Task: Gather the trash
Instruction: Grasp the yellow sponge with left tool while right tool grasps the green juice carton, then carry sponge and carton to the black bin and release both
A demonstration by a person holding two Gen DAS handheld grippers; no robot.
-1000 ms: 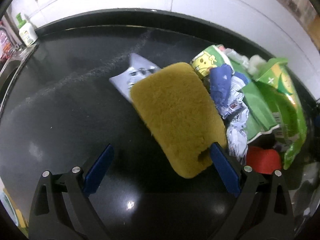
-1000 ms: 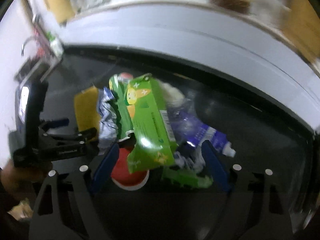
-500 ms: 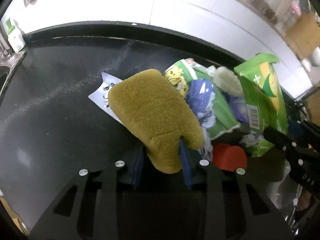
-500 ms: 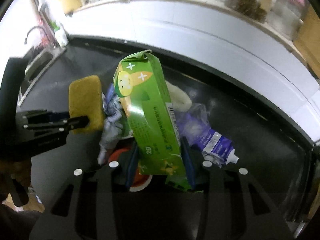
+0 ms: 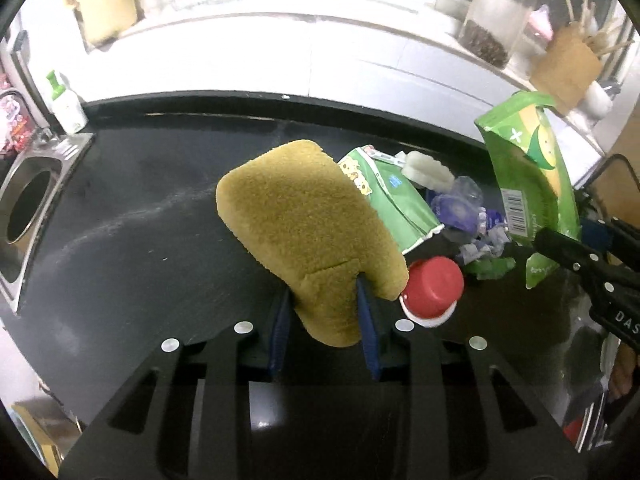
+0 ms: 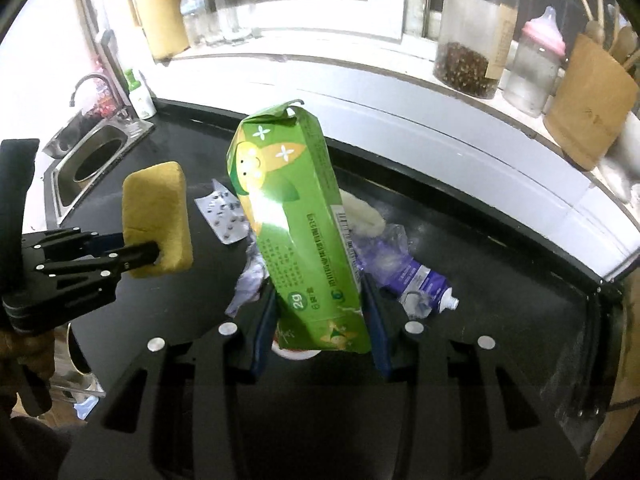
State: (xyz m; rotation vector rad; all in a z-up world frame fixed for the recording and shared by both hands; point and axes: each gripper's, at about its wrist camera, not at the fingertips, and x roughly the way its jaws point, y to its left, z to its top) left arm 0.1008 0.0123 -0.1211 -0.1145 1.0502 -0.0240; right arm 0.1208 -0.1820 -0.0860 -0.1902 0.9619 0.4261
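Observation:
My left gripper (image 5: 322,292) is shut on the near end of a yellow-brown sponge (image 5: 304,216), held up off the black counter (image 5: 140,240). My right gripper (image 6: 319,286) is shut on the lower end of a tall green carton (image 6: 288,208), also lifted. On the counter under them lies a pile of trash: a green wrapper (image 5: 392,200), a red cap (image 5: 434,284), a white lump (image 5: 426,170), a purple tube (image 6: 416,280), a silver blister pack (image 6: 222,212) and crumpled paper (image 6: 248,288). In the right wrist view, the left gripper (image 6: 148,250) and sponge (image 6: 156,220) hang at the left.
A steel sink (image 5: 60,168) is set into the counter's left end, with a white bottle with a green cap (image 5: 66,100) behind it. On the tiled ledge along the back stand a glass jar (image 6: 472,40), a baby bottle (image 6: 536,60) and a wooden utensil holder (image 6: 588,104).
Both grippers closed, the left on the sponge and the right on the green carton, then lifted them off the counter. The blister pack that lay under the sponge stayed on the counter.

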